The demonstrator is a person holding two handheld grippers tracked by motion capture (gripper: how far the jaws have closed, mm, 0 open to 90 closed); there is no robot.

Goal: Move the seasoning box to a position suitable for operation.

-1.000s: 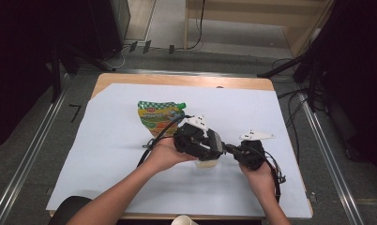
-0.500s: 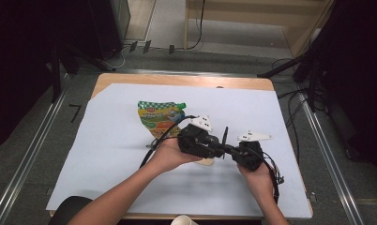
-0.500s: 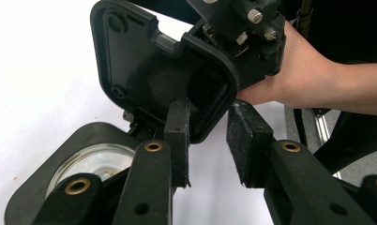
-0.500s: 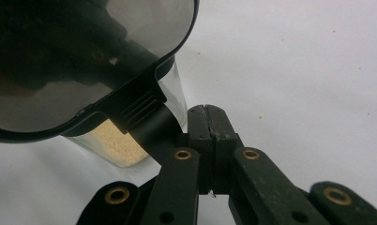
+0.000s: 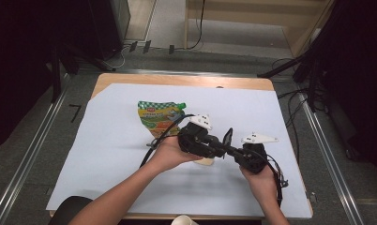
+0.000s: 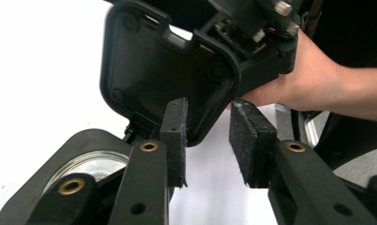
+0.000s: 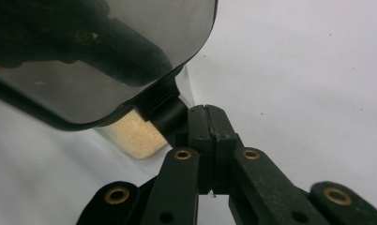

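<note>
At mid-table the two grippers meet tip to tip. A black hinged lid [image 5: 229,136] stands up between them, over a beige spongy piece [image 5: 206,161]. My left gripper [image 5: 222,145] points right. In the left gripper view its jaws [image 6: 207,140] are apart and have just been opening, with the lower corner of the lid [image 6: 154,65] between the pads and a gap to the right pad. My right gripper [image 5: 236,152] points left. Its jaws [image 7: 207,115] are pressed together beside the lid's hinge tab [image 7: 165,115], under the dark lid [image 7: 83,61] and next to the beige piece [image 7: 135,133].
A green printed pouch [image 5: 159,116] with a spout lies flat behind the left hand. A white sheet [image 5: 111,140] covers the wooden table [image 5: 177,79]. The rim of a pale cup [image 5: 184,220] shows at the front edge. Cables trail from both grippers.
The black lid has come upright between the two grippers; one second ago it did not stand out. Both hands have stayed nearly where they were.
</note>
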